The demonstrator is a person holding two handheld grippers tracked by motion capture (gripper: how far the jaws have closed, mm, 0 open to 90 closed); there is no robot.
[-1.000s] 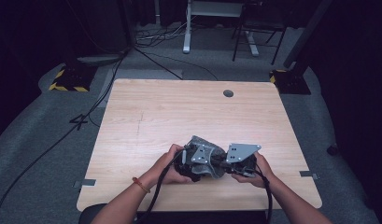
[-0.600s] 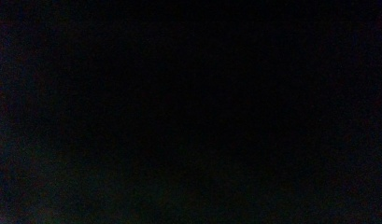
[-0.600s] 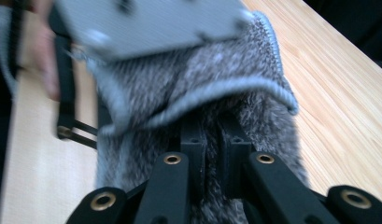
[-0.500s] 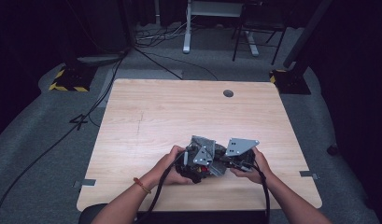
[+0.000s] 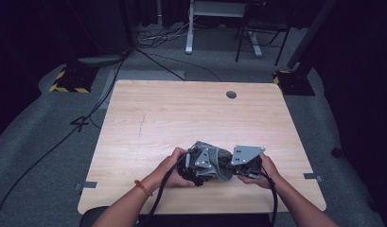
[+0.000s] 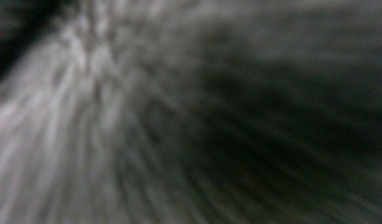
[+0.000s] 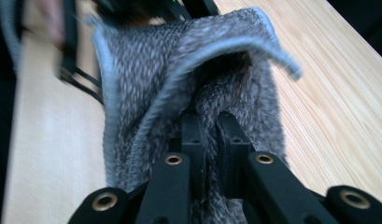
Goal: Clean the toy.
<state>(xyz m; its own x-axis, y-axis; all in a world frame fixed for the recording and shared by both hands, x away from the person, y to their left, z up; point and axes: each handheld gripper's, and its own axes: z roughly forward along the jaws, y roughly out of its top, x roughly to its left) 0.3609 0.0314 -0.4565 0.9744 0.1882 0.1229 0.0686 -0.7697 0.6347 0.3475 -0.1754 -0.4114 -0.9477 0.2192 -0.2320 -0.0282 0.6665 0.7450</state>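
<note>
Both tools meet low over the near edge of the counter [image 5: 148, 118], the right tool [image 7: 211, 128] clamped on a fold of the grey knitted cloth [image 7: 179, 60] stretching ahead of it, the left tool [image 5: 205, 163] closed on the cloth's far side.

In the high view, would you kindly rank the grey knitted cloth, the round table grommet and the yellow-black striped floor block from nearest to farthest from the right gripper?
1. Grey knitted cloth: pinched in the right gripper, near the table's front edge.
2. Round table grommet: near the table's far edge, straight ahead.
3. Yellow-black striped floor block: on the floor beyond the far left corner.
</note>
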